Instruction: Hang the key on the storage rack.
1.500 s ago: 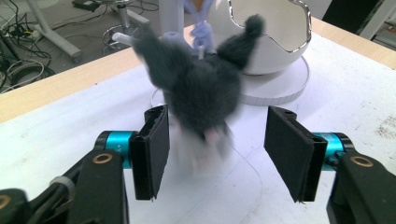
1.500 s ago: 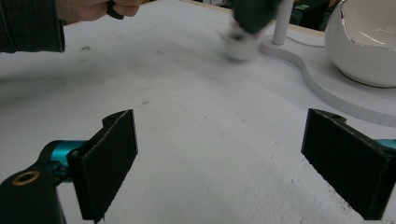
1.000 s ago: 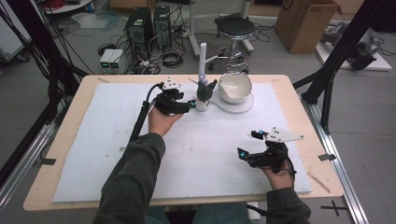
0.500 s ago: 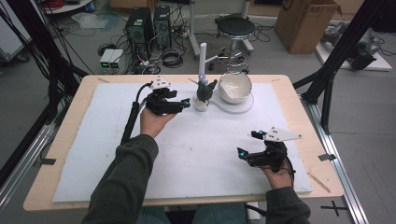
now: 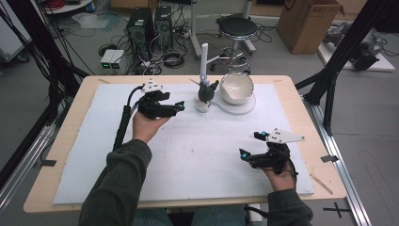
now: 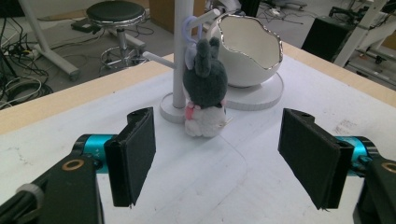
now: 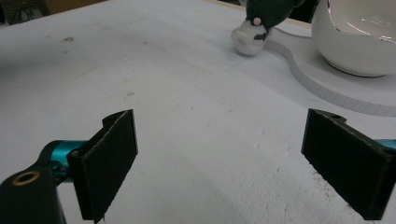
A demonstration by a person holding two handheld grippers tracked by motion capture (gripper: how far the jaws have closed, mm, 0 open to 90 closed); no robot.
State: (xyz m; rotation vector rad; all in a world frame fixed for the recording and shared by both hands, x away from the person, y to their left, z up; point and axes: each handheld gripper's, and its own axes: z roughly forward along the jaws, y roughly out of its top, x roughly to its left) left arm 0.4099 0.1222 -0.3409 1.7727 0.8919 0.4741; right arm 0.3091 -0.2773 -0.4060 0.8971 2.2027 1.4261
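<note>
— Which step are you on?

— The approach, I'd say. My left gripper (image 5: pixel 181 106) is held just short of the plush rabbit (image 6: pixel 204 88), jaws spread wide with nothing between them. In the left gripper view the rabbit sits dead ahead, centred between the two pads.

— Where exactly is the toy?

— Ahead of the left gripper, hanging by a lilac loop (image 6: pixel 192 29) from a peg on the white stand (image 6: pixel 181 51). Its feet seem to rest on the stand's base or right beside it; I can't tell which. Just beyond it, slightly to the far side, is the white eggshell bowl (image 6: pixel 252 49) on its own round plate.

— And your other hand?

— My right gripper (image 5: pixel 251 145) hovers low over the tabletop (image 5: pixel 197 155), well apart from the toy, jaws also wide and empty. From there the rabbit lies ahead and across the white mat.

— What does the next move need?

— I judge I must carry the left gripper forward until the pads flank the soft body, close gently, then lift so the loop clears the peg without tipping the stand.
</note>
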